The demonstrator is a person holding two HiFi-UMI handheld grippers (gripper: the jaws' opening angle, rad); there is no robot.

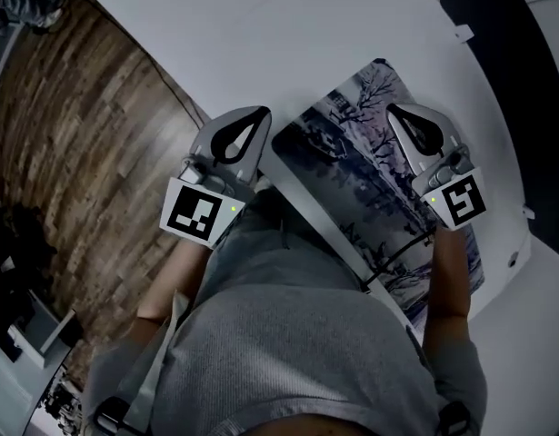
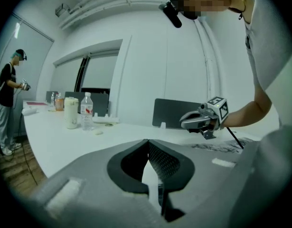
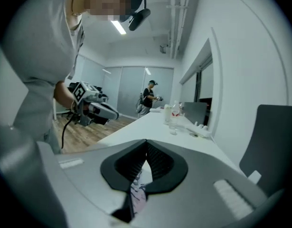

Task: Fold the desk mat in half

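Left of centre, the left gripper [image 1: 264, 113] hangs over the white table [image 1: 288, 34] edge, jaws together, empty; right of centre, the right gripper [image 1: 394, 113], jaws likewise together and empty, hangs above the unfolded desk mat [image 1: 352, 166]; a water bottle [image 2: 87, 110] stands beyond, left.

Dim, soft frames (fisheye edges), ceiling-lit.

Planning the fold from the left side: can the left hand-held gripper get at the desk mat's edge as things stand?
Probably yes. The left hand-held gripper is right beside the desk mat edge, with only bare table between them. Its jaws are together, so they must open first.
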